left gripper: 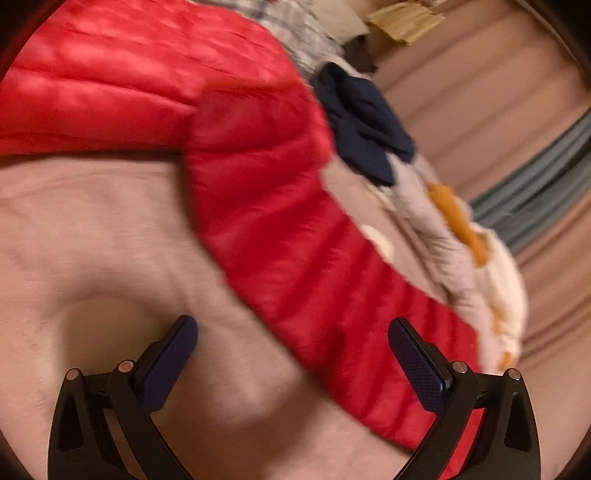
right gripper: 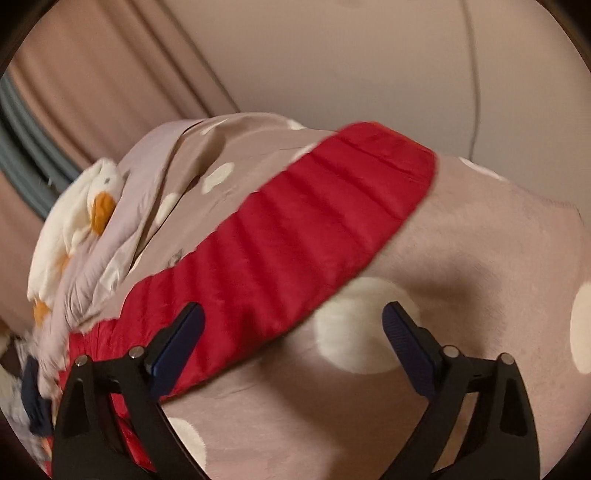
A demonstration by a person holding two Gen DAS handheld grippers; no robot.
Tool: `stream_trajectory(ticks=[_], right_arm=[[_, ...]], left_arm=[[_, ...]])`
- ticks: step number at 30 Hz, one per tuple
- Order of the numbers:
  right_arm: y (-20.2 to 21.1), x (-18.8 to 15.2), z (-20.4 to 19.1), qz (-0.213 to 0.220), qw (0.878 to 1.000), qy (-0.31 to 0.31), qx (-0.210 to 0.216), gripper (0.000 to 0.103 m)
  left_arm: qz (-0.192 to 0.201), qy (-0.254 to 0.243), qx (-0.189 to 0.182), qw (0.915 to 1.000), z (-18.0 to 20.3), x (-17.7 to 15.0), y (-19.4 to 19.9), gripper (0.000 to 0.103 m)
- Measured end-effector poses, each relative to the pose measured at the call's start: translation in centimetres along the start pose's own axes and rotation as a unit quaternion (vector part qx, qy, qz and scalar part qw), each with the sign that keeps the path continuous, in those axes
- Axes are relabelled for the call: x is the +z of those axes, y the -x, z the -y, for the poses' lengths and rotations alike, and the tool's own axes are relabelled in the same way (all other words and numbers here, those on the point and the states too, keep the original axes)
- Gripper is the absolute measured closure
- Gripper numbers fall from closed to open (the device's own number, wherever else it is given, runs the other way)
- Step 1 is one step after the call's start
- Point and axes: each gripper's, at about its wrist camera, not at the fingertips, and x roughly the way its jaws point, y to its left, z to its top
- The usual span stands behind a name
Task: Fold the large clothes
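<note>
A red quilted puffer jacket [left gripper: 122,74] lies spread on a bed with a pinkish-brown, white-dotted cover [left gripper: 92,229]. One sleeve [left gripper: 295,229] stretches from the jacket body toward the lower right in the left wrist view. The same sleeve [right gripper: 280,236] runs diagonally across the right wrist view, its cuff at the upper right. My left gripper [left gripper: 292,332] is open and empty above the bed, with the sleeve by its right finger. My right gripper [right gripper: 293,317] is open and empty, its left finger over the sleeve's edge.
A dark navy garment [left gripper: 365,125] and a plaid cloth [left gripper: 288,26] lie beyond the jacket. A white duck plush with an orange beak [right gripper: 92,206] rests on a bunched quilt [right gripper: 177,158]. Curtains [right gripper: 103,74] and a wall [right gripper: 351,55] stand behind the bed.
</note>
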Motion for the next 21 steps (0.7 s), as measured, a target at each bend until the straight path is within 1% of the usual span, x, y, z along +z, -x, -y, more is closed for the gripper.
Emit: stream_trajectory(ticks=[2, 3, 4, 5, 6, 7, 8, 9, 11, 12, 13, 14, 15, 16, 17, 18, 19, 20, 21], right_arm=[[0.0, 0.0, 0.9, 0.005, 1.0, -0.021, 0.002, 0.004], [-0.3, 0.0, 1.4, 0.0, 0.999, -0.034, 0.011, 0.004], [-0.8, -0.1, 1.9, -0.008, 0.998, -0.048, 0.026, 0.004], [-1.4, -0.1, 2.3, -0.012, 0.997, -0.059, 0.042, 0.004], [-1.9, -0.3, 2.5, -0.013, 0.995, -0.072, 0.069, 0.004], [-2.3, -0.4, 2.8, -0.009, 0.993, -0.078, 0.087, 0.004], [-2.4, -0.5, 2.8, -0.002, 0.991, -0.084, 0.104, 0.004], [-2.6, -0.6, 2.7, 0.011, 0.988, -0.095, 0.125, 0.004], [-2.9, -1.0, 2.6, 0.023, 0.981, -0.113, 0.159, 0.006], [-3.2, -1.2, 2.2, 0.021, 0.978, -0.114, 0.173, 0.014], [-3.5, -1.2, 1.7, 0.013, 0.979, -0.104, 0.176, 0.025], [-4.1, -1.3, 1.1, 0.001, 0.98, -0.092, 0.174, 0.061], [-4.7, -1.4, 0.8, -0.011, 0.981, -0.091, 0.171, 0.095], [-5.7, -1.7, 0.8, -0.03, 0.979, -0.104, 0.174, 0.095], [-6.2, -2.0, 1.1, -0.034, 0.976, -0.121, 0.178, 0.096], [-6.2, -2.2, 1.3, -0.025, 0.975, -0.129, 0.18, 0.097], [-5.7, -2.0, 1.2, -0.018, 0.977, -0.123, 0.174, 0.097], [-5.0, -1.5, 1.2, -0.007, 0.981, -0.111, 0.157, 0.097], [-3.7, -1.0, 1.1, 0.014, 0.986, -0.097, 0.136, 0.097]], left_arm=[[-0.01, 0.023, -0.044, 0.9987, 0.3, 0.7, -1.2, 0.002], [-0.013, 0.044, -0.076, 0.996, 0.3, 0.9, -2.0, 0.003], [-0.015, 0.047, -0.091, 0.9946, 0.1, 1.1, -2.9, 0.011], [-0.02, 0.035, -0.093, 0.9949, 0.5, 1.0, -3.5, 0.021], [-0.029, 0.026, -0.077, 0.9963, 0.8, 0.7, -4.2, 0.046], [-0.039, 0.025, -0.053, 0.9975, 0.7, 0.5, -4.8, 0.066], [-0.034, 0.025, -0.035, 0.9985, 0.7, 0.4, -5.0, 0.073], [-0.028, 0.027, -0.033, 0.9987, 0.6, 0.3, -4.8, 0.077], [-0.022, 0.051, -0.039, 0.9977, 0.1, 0.1, -4.3, 0.083], [-0.019, 0.064, -0.038, 0.997, 0.0, 0.0, -4.1, 0.086], [-0.017, 0.066, -0.036, 0.997, -0.1, 0.1, -4.1, 0.089], [-0.012, 0.058, -0.025, 0.9979, 0.1, 0.1, -3.9, 0.09], [-0.006, 0.047, -0.01, 0.9988, 0.5, 0.0, -3.6, 0.091], [0.001, 0.034, 0.008, 0.9994, 0.9, 0.0, -3.5, 0.091], [0.011, 0.016, 0.033, 0.9993, 1.6, 0.0, -3.1, 0.092], [0.021, -0.001, 0.055, 0.9983, 2.2, 0.0, -2.6, 0.092], [0.034, -0.018, 0.074, 0.9965, 2.8, -0.2, -1.9, 0.092], [0.042, -0.026, 0.083, 0.9953, 2.9, -0.2, -1.5, 0.092], [0.042, -0.032, 0.086, 0.9949, 2.8, -0.1, -1.2, 0.092]])
